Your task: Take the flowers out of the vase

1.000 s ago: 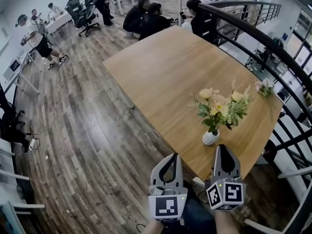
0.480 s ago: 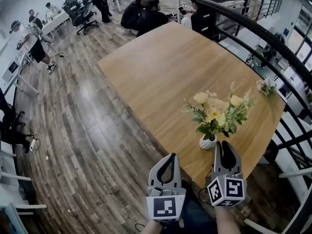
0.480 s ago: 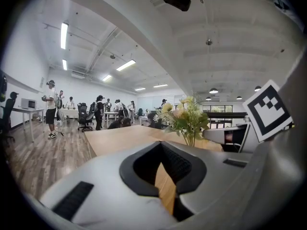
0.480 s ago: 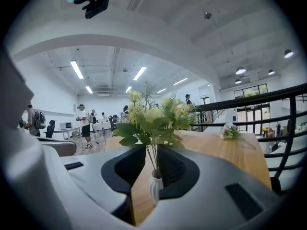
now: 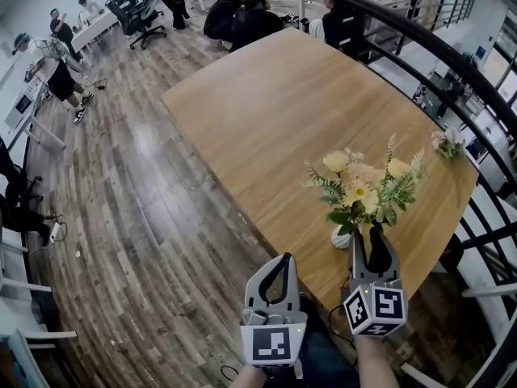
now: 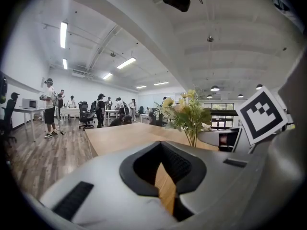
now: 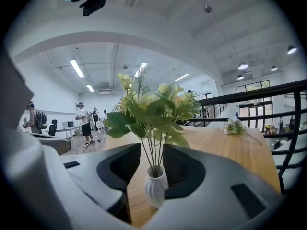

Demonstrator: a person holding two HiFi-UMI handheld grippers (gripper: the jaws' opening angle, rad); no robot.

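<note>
My right gripper (image 5: 372, 237) has moved forward and down, so its tips are now right beside the white vase (image 5: 342, 237) instead of short of it. Its jaws have just been opening, and in the right gripper view the vase and the flower stems (image 7: 152, 152) show larger in the wider gap, with neither pad pressing.

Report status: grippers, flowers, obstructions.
Left gripper shut, empty. Right gripper jaws just been opening, vase between, ungripped. Flowers in vase. Nothing blocking.

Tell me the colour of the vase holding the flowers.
White vase; clearest in the right gripper view.
</note>
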